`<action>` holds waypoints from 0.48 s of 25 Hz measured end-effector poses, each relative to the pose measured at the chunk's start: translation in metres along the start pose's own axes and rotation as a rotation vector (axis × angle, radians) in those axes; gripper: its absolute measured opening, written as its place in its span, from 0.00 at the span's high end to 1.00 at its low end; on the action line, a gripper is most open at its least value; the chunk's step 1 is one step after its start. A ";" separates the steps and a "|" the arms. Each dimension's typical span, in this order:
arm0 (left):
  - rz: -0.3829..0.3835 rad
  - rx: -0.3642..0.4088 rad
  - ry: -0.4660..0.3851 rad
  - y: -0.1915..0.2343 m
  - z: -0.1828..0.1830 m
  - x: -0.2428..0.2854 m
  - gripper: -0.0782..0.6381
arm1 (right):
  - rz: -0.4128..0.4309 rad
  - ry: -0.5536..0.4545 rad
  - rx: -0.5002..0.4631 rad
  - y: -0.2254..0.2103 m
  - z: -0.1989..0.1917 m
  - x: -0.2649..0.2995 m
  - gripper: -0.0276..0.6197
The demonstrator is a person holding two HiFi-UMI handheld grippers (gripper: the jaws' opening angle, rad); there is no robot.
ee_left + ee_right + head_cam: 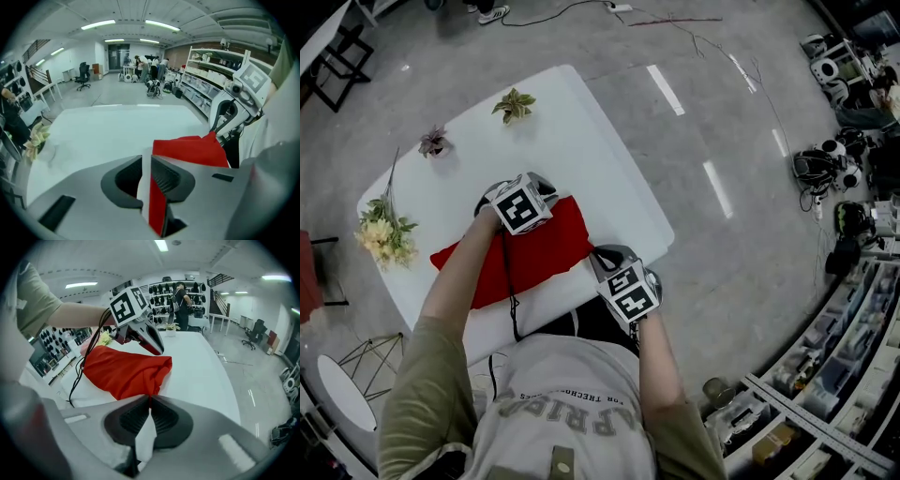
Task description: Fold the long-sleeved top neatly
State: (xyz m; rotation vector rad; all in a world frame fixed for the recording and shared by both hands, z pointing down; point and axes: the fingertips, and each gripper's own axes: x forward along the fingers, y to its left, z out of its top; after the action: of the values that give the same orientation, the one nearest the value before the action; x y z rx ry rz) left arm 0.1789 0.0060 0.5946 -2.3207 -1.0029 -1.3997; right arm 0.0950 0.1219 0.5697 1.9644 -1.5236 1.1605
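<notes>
The red long-sleeved top (pixel 534 248) lies bunched on the white table (pixel 581 122), a sleeve trailing left. My left gripper (pixel 530 202) is at the top's far edge and is shut on a fold of red cloth (pixel 187 149) that runs between its jaws (pixel 146 161). At the top's near right corner, my right gripper (pixel 598 261) is shut on a tip of the fabric (pixel 126 369), pinched at its jaws (pixel 149 401). Each gripper shows in the other's view: the right gripper (pixel 218 129) and the left gripper (pixel 157 350) both touch the cloth.
A bunch of yellow flowers (pixel 382 234) lies at the table's left end, with two small plants (pixel 515 103) (pixel 433 142) along the far edge. A black cable (pixel 511 291) crosses the cloth's near side. Shelves and equipment (pixel 853 169) line the right.
</notes>
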 end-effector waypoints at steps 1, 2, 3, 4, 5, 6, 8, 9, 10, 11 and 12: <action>-0.031 -0.001 0.024 -0.005 -0.002 0.004 0.76 | -0.004 0.000 -0.014 0.001 0.001 -0.001 0.93; -0.064 -0.009 0.038 -0.011 -0.004 0.008 0.73 | -0.007 -0.001 -0.027 0.002 0.002 -0.002 0.93; -0.094 -0.018 0.047 -0.015 -0.005 0.012 0.73 | -0.009 -0.006 -0.040 0.002 0.003 -0.003 0.93; -0.117 -0.025 0.054 -0.018 -0.006 0.015 0.74 | -0.012 -0.013 -0.054 0.003 0.005 -0.004 0.93; -0.135 -0.030 0.057 -0.020 -0.006 0.017 0.78 | -0.015 -0.022 -0.065 0.003 0.006 -0.005 0.93; -0.145 -0.036 0.056 -0.020 -0.006 0.019 0.86 | -0.018 -0.030 -0.066 0.004 0.006 -0.006 0.93; -0.123 -0.060 0.034 -0.014 -0.003 0.018 0.87 | -0.025 -0.034 -0.032 0.003 0.002 -0.007 0.93; -0.090 -0.077 0.016 -0.007 -0.002 0.016 0.88 | -0.030 -0.029 0.001 0.002 -0.003 -0.007 0.93; -0.050 -0.093 -0.002 0.002 -0.001 0.013 0.88 | -0.037 -0.022 0.036 0.001 -0.010 -0.008 0.93; -0.017 -0.106 -0.017 0.010 -0.001 0.010 0.88 | -0.046 -0.017 0.070 -0.001 -0.017 -0.009 0.93; -0.003 -0.112 -0.026 0.014 -0.001 0.007 0.88 | -0.052 -0.015 0.098 -0.002 -0.023 -0.011 0.93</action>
State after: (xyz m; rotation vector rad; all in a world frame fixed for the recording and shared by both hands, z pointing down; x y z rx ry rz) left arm 0.1895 -0.0015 0.6031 -2.4229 -0.9583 -1.4658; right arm 0.0875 0.1463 0.5746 2.0675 -1.4389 1.2223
